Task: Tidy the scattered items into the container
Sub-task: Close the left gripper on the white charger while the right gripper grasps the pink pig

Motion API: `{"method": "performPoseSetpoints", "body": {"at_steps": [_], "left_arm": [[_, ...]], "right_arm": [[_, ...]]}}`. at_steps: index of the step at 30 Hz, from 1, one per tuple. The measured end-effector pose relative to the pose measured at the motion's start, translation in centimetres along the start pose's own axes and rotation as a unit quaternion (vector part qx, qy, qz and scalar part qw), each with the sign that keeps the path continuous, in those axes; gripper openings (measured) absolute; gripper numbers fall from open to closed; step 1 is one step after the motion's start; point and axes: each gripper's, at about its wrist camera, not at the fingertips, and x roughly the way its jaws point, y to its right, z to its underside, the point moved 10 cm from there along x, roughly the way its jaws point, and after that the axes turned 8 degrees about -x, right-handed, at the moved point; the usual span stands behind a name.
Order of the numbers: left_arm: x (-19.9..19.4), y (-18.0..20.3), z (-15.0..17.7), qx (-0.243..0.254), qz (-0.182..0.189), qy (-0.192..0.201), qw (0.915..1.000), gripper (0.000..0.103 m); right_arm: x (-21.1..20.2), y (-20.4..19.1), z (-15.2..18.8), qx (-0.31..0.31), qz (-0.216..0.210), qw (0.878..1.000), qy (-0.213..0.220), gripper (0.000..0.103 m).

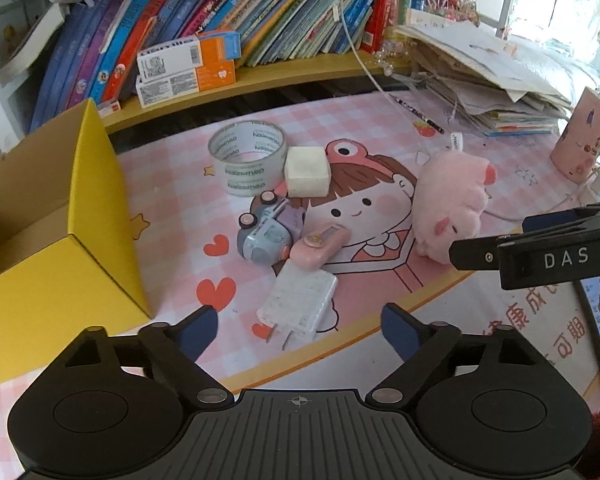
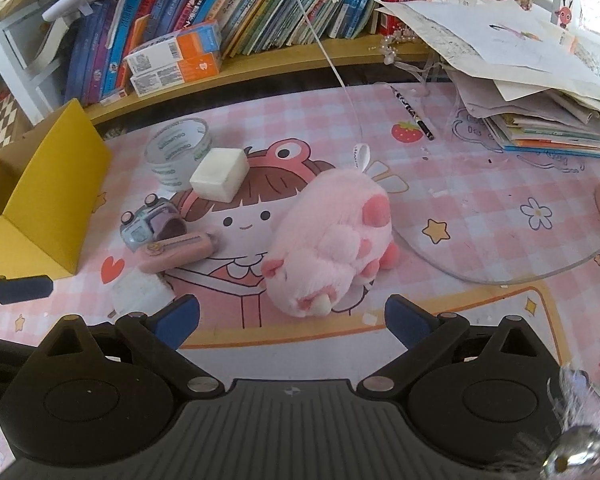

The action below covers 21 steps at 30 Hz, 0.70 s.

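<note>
A yellow cardboard box (image 1: 100, 216) stands open at the left of the pink desk mat; it also shows in the right wrist view (image 2: 56, 184). Scattered on the mat are a clear tape roll (image 1: 246, 156), a white foam block (image 1: 306, 172), a small blue toy car (image 1: 262, 234), a pink case (image 1: 320, 246), a white charger plug (image 1: 300, 304) and a pink plush toy (image 1: 450, 208). My left gripper (image 1: 300, 326) is open just before the charger plug. My right gripper (image 2: 292, 316) is open just before the plush toy (image 2: 332, 248).
A shelf of leaning books (image 1: 220, 12) and boxes runs along the back. A stack of papers (image 1: 480, 76) lies at the back right, with a pink cup (image 1: 584, 136), a pencil (image 2: 412, 112) and a white cable (image 2: 440, 264) nearby.
</note>
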Motion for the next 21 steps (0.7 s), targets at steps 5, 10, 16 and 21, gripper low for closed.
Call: {"method": "performPoseSetpoints", "body": {"at_steps": [5, 10, 16, 21], "left_arm": [[1.4, 0.0, -0.1, 0.001, 0.001, -0.011, 0.9999, 0.081], [3.1, 0.3, -0.3, 0.008, -0.001, -0.019, 0.9998, 0.075], [4.4, 0.5, -0.6, 0.016, -0.004, -0.023, 0.9996, 0.075], [5.3, 0.6, -0.7, 0.022, -0.003, -0.028, 0.9994, 0.069]], "right_arm": [[1.0, 0.2, -0.2, -0.001, 0.001, 1.0, -0.009, 0.101], [1.9, 0.5, -0.5, 0.0, 0.005, 1.0, -0.013, 0.101], [2.7, 1.1, -0.8, 0.004, 0.013, 1.0, -0.016, 0.101], [3.3, 1.6, -1.1, 0.007, 0.02, 1.0, -0.02, 0.101]]}}
